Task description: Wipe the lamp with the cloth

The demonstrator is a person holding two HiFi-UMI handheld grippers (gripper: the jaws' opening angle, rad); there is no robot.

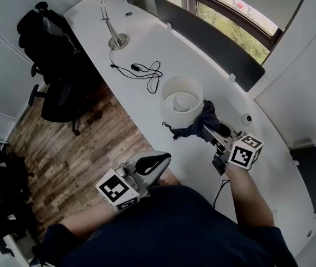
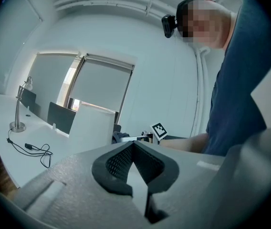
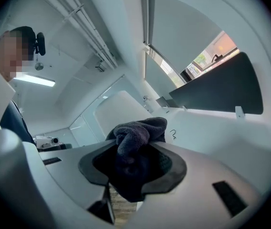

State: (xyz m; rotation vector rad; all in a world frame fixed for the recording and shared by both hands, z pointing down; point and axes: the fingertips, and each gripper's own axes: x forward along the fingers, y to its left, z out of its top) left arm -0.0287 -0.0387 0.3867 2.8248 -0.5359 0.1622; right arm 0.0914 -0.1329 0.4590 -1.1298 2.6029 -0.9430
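My right tongs (image 3: 135,159) are clenched on the dark cloth (image 3: 136,130), a thick bunch of it wedged between the two pads and bulging out past their tips. From the head view, the cloth hangs against the side of the lamp's white shade (image 1: 181,100), the side nearest my right arm, with a loose tail trailing down round the shade's lower edge onto the bench (image 1: 147,43). The lamp stands upright near the middle of the long white bench, close to its front edge, and I look straight down into the open top of the shade. My left tongs (image 2: 134,159) are clamped together with nothing between them, their dark pads meeting at the tip; I hold them low and close to my body, over the bench's front edge and well apart from the lamp. Farther along the bench a black cable (image 1: 147,71) lies in loose loops, and beyond it stands a slim silver desk lamp (image 1: 112,24) on a round base. A dark divider panel (image 1: 213,40) runs along the back of the bench below a window (image 1: 241,15). On the wooden floor (image 1: 74,154) to my left, a black office chair (image 1: 55,54) stands beside the bench.
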